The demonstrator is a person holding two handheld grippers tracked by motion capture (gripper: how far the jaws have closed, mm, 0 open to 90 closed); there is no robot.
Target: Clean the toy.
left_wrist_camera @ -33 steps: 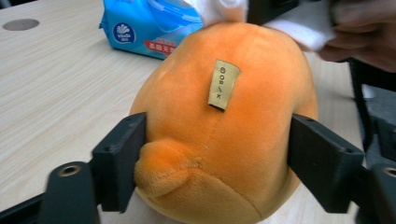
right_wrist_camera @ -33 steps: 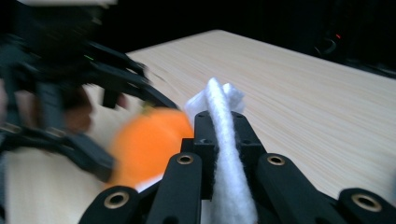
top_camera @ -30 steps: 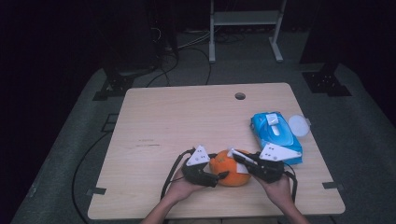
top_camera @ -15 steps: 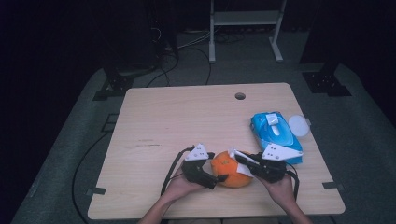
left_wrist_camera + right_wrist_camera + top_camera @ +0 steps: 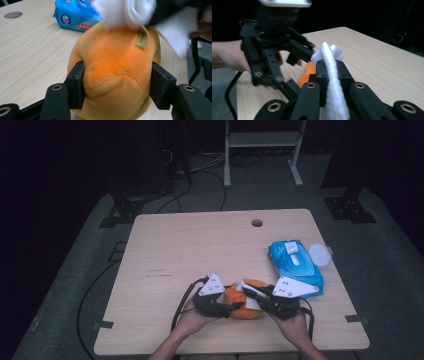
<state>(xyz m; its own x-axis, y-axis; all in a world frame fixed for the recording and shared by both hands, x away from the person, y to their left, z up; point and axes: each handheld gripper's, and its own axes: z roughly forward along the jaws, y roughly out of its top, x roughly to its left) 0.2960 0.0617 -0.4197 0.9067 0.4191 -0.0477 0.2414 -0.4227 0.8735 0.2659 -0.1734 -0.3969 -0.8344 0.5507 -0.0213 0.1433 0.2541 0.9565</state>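
The left gripper (image 5: 116,86) has its jaws pressed into both sides of the orange plush toy (image 5: 117,72), denting it; the right gripper (image 5: 331,72) pinches a white wipe (image 5: 332,82) tight. Keep the squeeze steady and dab lightly. The toy sits at the table's (image 5: 200,245) six o'clock edge, long axis towards one o'clock.

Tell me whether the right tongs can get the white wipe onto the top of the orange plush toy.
Probably yes: the right tongs, shut on the white wipe, sit over the orange plush toy, clamped low by the left tongs.
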